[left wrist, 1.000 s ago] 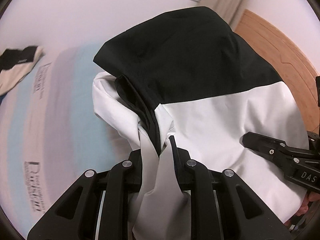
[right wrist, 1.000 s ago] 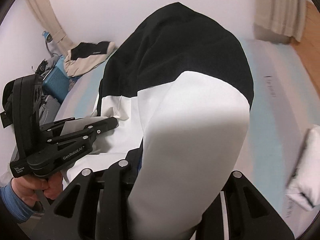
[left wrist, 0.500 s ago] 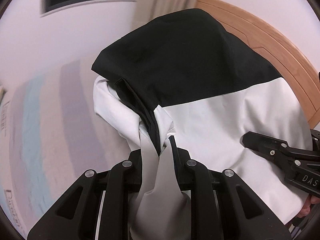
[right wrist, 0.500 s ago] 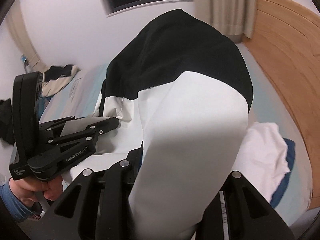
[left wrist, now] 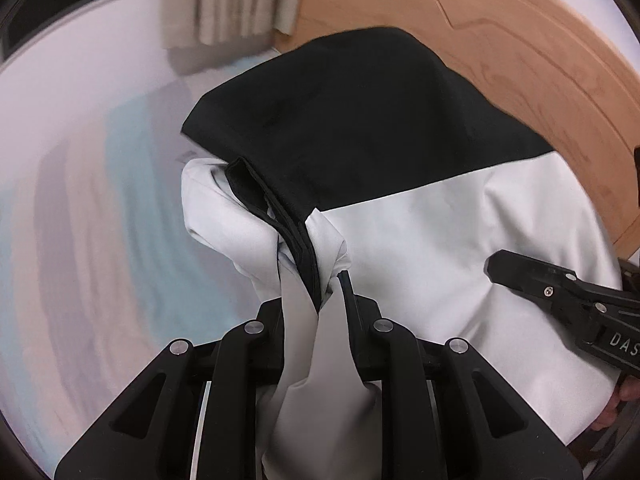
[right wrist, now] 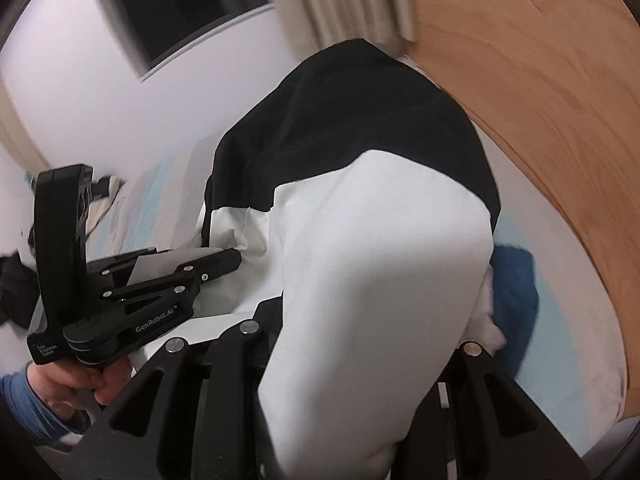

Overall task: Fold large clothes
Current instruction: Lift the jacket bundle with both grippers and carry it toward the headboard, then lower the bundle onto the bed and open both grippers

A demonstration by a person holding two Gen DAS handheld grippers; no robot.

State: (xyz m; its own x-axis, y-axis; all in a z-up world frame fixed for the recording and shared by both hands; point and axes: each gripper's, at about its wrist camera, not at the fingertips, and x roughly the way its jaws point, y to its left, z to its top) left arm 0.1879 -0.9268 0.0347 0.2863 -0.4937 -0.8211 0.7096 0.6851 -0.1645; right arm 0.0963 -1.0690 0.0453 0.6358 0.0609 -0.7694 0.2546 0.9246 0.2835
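Note:
A folded black and white garment [left wrist: 400, 184] hangs between both grippers above the bed. My left gripper [left wrist: 320, 300] is shut on a bunched white and black edge of it, the cloth pinched between its fingers. My right gripper [right wrist: 360, 320] is shut on the other side of the garment [right wrist: 372, 260], whose white cloth drapes over the fingers and hides their tips. In the left wrist view the right gripper [left wrist: 560, 292] shows at the right edge. The left gripper [right wrist: 160, 280] appears at the left of the right wrist view, held by a hand in a blue sleeve [right wrist: 24, 404].
A striped pale sheet [left wrist: 100, 220] covers the bed below. A wooden headboard [right wrist: 540, 100] curves along the right, with beige curtains [left wrist: 228, 0] and a dark window [right wrist: 180, 4] behind. White and blue folded cloth [right wrist: 512, 280] lies near the headboard. Another garment [right wrist: 100, 192] lies far left.
Both grippers have swept sideways together with the garment still held; the background has shifted from the open bed to the headboard, curtains and window. The grips have not changed.

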